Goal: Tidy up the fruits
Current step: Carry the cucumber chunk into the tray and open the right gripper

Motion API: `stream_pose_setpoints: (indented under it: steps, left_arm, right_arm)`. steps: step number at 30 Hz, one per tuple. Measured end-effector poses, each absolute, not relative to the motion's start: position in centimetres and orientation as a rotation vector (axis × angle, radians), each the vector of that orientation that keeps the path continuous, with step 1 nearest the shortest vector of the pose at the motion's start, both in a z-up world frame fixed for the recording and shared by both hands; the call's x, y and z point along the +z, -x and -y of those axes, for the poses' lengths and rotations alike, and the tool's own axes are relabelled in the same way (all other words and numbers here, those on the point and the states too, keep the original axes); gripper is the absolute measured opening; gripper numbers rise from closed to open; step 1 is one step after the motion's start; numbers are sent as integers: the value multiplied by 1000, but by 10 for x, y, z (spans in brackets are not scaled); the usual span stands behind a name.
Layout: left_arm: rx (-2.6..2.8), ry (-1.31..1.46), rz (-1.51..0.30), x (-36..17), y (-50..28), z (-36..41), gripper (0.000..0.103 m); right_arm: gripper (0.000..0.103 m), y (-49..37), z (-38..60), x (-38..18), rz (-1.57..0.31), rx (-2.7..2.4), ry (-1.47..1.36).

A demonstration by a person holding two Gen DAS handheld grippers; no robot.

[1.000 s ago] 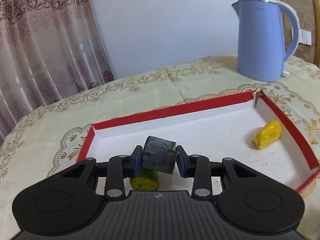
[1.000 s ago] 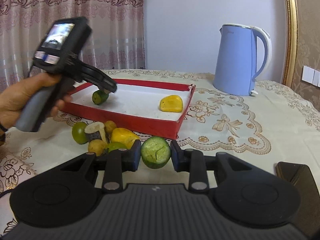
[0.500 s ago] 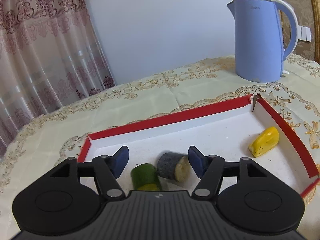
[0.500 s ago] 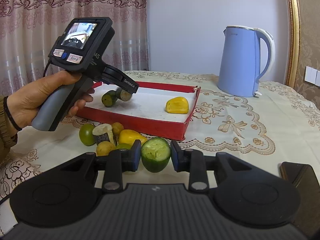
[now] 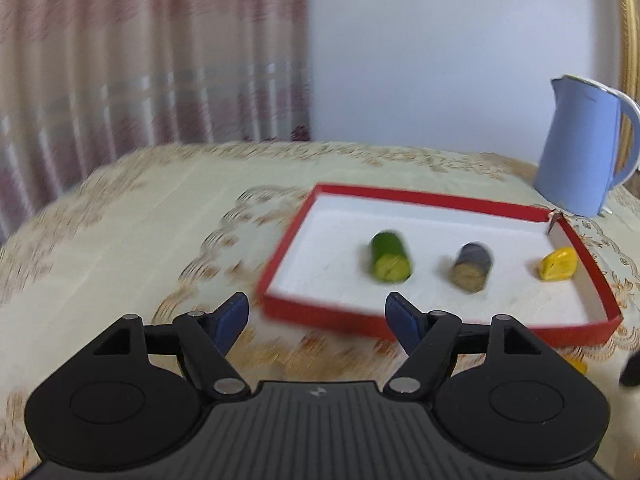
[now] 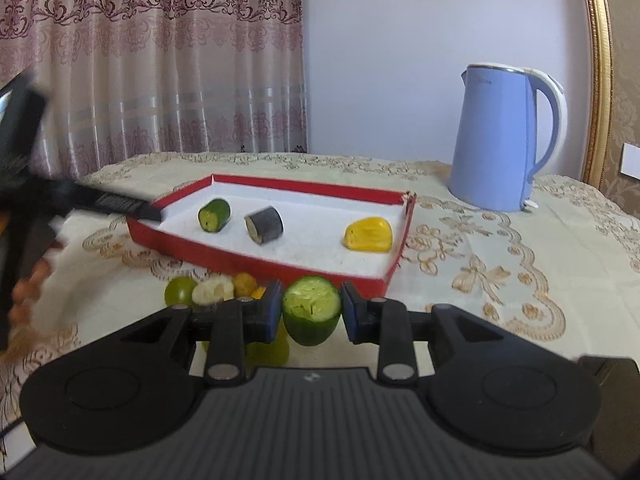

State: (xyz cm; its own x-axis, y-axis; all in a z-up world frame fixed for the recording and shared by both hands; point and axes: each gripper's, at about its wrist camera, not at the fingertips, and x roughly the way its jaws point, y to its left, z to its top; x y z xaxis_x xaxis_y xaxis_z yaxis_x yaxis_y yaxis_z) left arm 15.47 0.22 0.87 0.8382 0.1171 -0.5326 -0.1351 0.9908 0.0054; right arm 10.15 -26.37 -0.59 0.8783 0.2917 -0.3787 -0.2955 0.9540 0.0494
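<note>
right gripper fingers clamped on green fruit half | red tray lies just ahead, beyond fingertips | left gripper fingers opening, nothing between them, tray ahead-right

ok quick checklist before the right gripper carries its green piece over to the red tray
1. Right gripper shut on the cut green fruit: ok.
2. Left gripper out of the red tray, its jaws opening with nothing between them: ok.
3. Free white floor between the dark piece and the yellow piece: ok.
4. Green cucumber piece lying still in the tray: cannot tell, blurred in the left view.
5. Loose fruits in front of the tray clear of the lift path: cannot tell.
</note>
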Motion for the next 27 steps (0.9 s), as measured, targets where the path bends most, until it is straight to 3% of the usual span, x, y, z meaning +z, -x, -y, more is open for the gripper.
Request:
stream_pose_setpoints:
  steps: [9,12,27]
  left_arm:
    - [145,-18,-530,-13,-134,1,77]
    - [150,-39,-502,-14,-131,4,83]
    - [125,50,-536,-19,-135,-10,83]
  right_arm:
    - [29,-141,261,3,-417,327,-37]
    - [29,-160,256,6,-430,306,-12]
    - [29,-258,237,10,-501,161,46]
